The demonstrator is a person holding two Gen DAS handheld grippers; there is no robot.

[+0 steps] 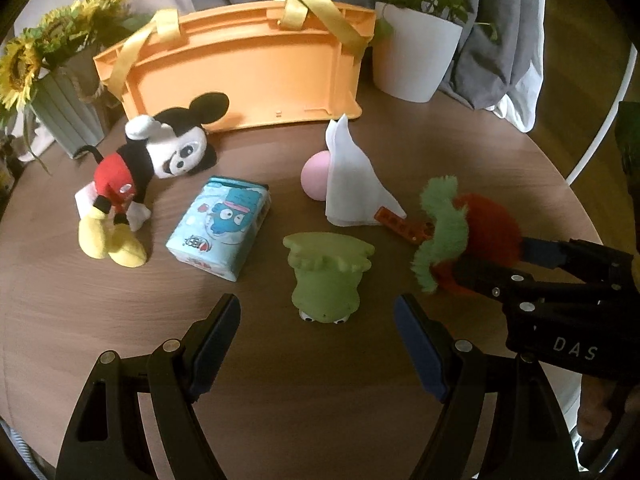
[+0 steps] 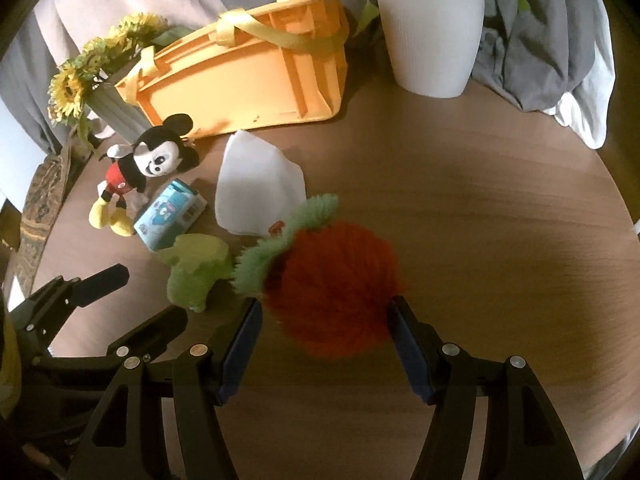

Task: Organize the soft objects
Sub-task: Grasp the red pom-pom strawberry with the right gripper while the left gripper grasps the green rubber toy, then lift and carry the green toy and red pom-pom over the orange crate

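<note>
A fuzzy red plush with a green leafy top lies on the round wooden table, between the open jaws of my right gripper; it also shows in the left wrist view. My left gripper is open and empty, just in front of a green squishy frog. A Mickey Mouse plush, a blue tissue pack, a pink ball and a white cloth lie farther back. An orange basket with yellow ribbon handles stands behind them.
A white plant pot stands at the back right and a sunflower vase at the back left. An orange perforated toy bar lies by the cloth. Grey fabric hangs behind the table.
</note>
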